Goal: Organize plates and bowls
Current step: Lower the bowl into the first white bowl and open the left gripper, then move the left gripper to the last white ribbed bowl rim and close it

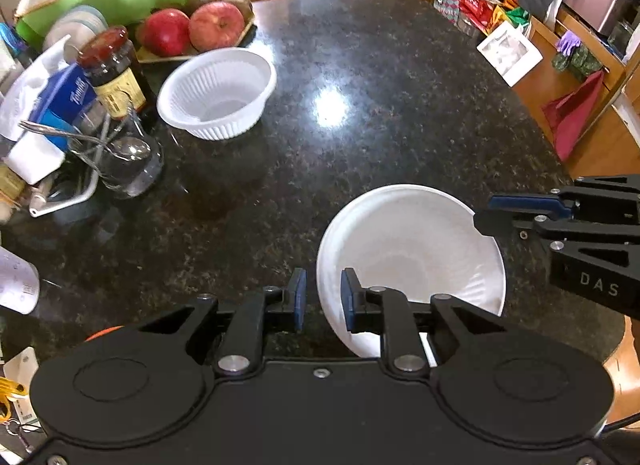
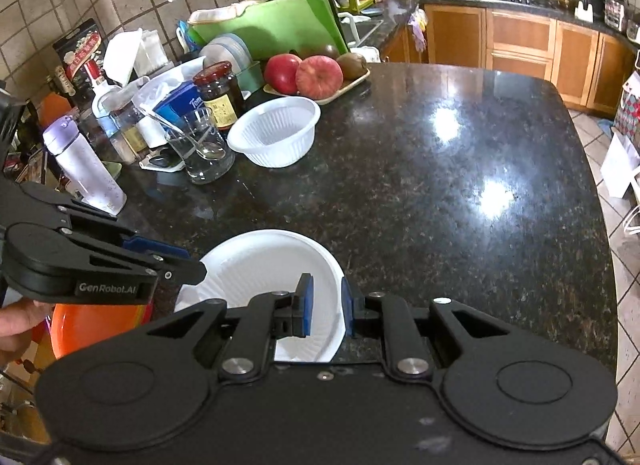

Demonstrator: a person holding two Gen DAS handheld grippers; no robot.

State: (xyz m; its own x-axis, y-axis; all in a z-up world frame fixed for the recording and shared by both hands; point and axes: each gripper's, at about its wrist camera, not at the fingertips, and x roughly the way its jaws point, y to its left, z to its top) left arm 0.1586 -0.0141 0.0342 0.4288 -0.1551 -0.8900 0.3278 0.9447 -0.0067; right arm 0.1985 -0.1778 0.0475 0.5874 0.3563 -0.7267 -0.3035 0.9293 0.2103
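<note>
While the white paper plate sits at the near edge of the dark granite counter, both tools work at its rim. From the left wrist view, the left tool straddles the plate's near left rim with its blue pads apart, one outside the rim and one inside, and a gap shows beside each pad. From the right wrist view, the right tool has its pads close together on either side of the plate's near right rim; the outer pad lies against the rim, but I cannot tell whether the inner pad presses on the plate. The plate looks tilted, its near side raised toward the tools, though the fisheye makes this hard to judge.

Far to the left on the counter stands a white ribbed plastic bowl, upright and well apart from the plate. Just beside it, to the left, a clear glass holds a metal spoon, and a dark jar with a red lid stands behind the glass. Beyond the bowl a shallow tray carries two red apples. A green cutting board leans at the far left, with stacked dishes in front of it.
</note>
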